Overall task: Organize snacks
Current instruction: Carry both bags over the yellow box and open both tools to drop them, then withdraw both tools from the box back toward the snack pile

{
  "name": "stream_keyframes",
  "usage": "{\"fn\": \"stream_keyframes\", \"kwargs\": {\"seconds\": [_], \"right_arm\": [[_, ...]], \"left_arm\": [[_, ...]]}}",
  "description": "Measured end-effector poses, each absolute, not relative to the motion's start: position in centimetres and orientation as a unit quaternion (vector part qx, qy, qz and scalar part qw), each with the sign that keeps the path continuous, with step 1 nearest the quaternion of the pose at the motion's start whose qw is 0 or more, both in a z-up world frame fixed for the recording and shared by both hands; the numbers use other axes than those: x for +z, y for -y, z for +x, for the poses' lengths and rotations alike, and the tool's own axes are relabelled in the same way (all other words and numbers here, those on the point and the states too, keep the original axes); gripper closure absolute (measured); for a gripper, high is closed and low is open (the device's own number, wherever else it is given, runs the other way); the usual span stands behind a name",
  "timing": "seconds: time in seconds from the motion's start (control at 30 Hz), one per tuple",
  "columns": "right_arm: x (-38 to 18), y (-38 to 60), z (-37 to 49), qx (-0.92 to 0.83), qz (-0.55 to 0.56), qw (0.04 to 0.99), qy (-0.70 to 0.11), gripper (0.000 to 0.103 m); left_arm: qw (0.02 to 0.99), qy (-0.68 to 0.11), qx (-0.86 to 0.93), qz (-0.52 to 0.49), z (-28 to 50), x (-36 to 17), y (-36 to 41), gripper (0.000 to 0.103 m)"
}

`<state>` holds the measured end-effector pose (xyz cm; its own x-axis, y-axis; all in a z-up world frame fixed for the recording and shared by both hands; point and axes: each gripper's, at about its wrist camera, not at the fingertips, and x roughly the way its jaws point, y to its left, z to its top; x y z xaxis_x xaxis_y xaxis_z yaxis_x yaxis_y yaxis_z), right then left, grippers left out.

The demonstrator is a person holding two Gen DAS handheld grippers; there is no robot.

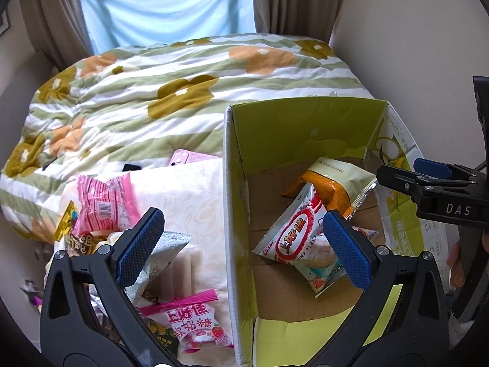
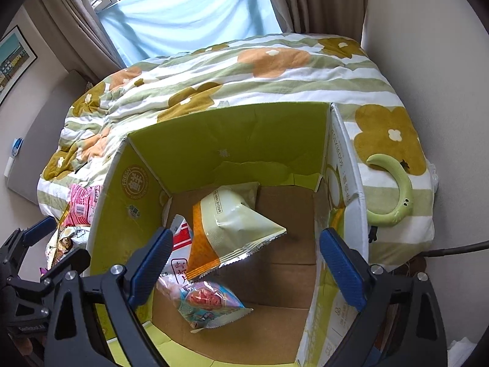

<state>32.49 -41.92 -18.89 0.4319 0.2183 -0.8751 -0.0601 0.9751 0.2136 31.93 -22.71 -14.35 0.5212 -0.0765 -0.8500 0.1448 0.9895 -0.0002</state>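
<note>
right gripper (image 2: 244, 263) hangs wide open and empty over the green-lined cardboard box (image 2: 229, 140), where a pale green and orange foil snack bag (image 2: 235, 226) sits with two more. left gripper (image 1: 244, 244) open too; a pile of snack packets (image 1: 122, 214) still waits outside.

Two snack packets (image 2: 232, 229) lie overlapping inside the green carton (image 2: 214, 140) (others stay heaped outside).

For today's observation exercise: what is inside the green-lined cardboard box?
Inside the green-lined cardboard box lie a pale-green and orange snack bag on top, partly covering a white and red shrimp-flakes packet. Whatever lies beneath them is hidden.
</note>
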Motion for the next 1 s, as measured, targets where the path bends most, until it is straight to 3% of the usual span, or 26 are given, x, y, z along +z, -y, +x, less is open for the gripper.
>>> {"fn": "stream_keyframes", "kwargs": {"seconds": [0.57, 1.0], "right_arm": [[-9.9, 42.2, 26.0, 0.08, 0.047, 0.898, -0.43, 0.008], [-8.5, 36.0, 17.4, 0.071, 0.048, 0.917, -0.39, 0.008]], "left_arm": [[0.909, -0.414, -0.042, 0.034, 24.9, -6.3, 21.5, 0.0], [0.922, -0.387, -0.016, 0.005, 16.2, -4.7, 10.7, 0.0]]}}
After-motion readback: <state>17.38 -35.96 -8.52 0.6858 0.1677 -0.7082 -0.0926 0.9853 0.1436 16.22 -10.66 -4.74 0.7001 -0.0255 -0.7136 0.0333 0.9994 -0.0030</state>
